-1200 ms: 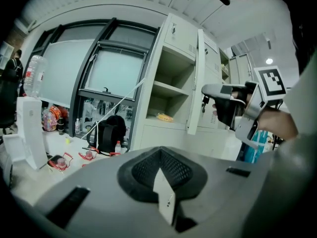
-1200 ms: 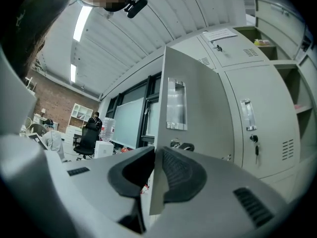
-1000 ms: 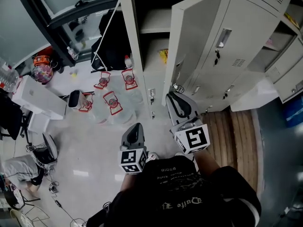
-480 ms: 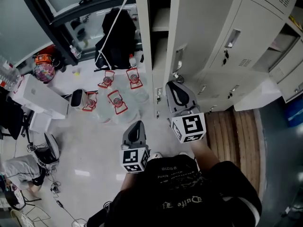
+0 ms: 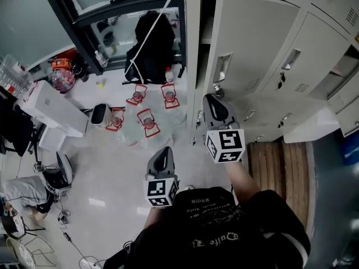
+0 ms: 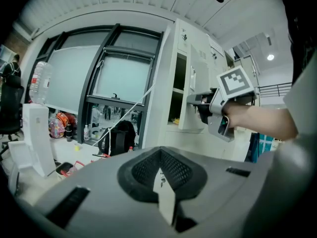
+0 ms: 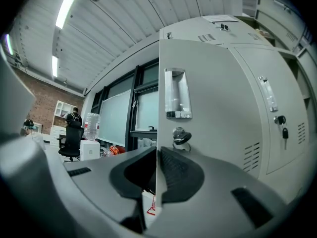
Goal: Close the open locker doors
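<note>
Pale glossy floor [image 5: 112,167] with water jugs [image 5: 147,119] and a black backpack [image 5: 150,46] on the far left. Grey locker bank [image 5: 314,49] runs across the far right.

- Locker door [image 5: 252,38]: ajar, tall panel upright, hinged on its right side. Free edge on the left, set a little out from the frame post [image 5: 192,49]; dark compartment [image 5: 205,15] shows in the gap.
- Right gripper [image 5: 216,98]: at the door's free edge, just below the key lock [image 5: 217,92] and the recessed handle [image 5: 222,69]. Jaws have just been closing; the thin door edge runs straight up between them and the pads look clenched on it.
- Left gripper [image 5: 164,149]: low and nearer me, well apart from the lockers, jaws together on nothing.

Judgement: right hand is the nearer one and has the door. The edge lies dead ahead of the jaws, so the coming move is a push away from me and leftward, swinging the edge about the right-hand hinge onto the post. Let go before the jaws get nipped against the frame.

Further right, more compartments [image 5: 343,66] look open; those are left to do.
</note>
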`<state>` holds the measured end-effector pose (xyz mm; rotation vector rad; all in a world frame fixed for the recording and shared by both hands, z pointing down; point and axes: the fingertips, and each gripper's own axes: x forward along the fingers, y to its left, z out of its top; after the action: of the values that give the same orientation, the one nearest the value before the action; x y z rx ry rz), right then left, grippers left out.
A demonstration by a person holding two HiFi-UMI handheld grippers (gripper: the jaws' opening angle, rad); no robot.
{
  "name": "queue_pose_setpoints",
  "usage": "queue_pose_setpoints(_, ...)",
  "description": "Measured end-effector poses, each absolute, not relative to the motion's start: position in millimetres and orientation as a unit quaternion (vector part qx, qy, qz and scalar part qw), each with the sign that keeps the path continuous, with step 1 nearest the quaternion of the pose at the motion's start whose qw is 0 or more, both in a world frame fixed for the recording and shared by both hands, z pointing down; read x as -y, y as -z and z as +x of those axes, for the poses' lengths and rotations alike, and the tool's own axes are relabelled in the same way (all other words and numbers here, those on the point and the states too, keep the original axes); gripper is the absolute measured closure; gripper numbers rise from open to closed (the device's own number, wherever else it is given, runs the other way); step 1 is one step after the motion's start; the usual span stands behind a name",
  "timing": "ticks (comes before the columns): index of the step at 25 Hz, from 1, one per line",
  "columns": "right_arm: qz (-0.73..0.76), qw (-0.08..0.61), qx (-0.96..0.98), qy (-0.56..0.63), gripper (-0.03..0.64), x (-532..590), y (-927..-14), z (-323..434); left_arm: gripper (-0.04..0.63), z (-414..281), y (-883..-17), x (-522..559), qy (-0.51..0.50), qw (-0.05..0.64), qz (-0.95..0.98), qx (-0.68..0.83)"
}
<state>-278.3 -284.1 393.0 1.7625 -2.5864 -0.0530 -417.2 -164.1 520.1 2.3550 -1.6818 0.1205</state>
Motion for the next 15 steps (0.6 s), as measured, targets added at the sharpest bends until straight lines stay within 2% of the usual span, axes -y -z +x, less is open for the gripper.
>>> queue_pose_setpoints(15, 0.573, 0.021, 0.819, 0.011, 0.589, 332, -397, -286, 0.588, -440, -521, 182, -0.048, 0.123, 0.793, 0.594)
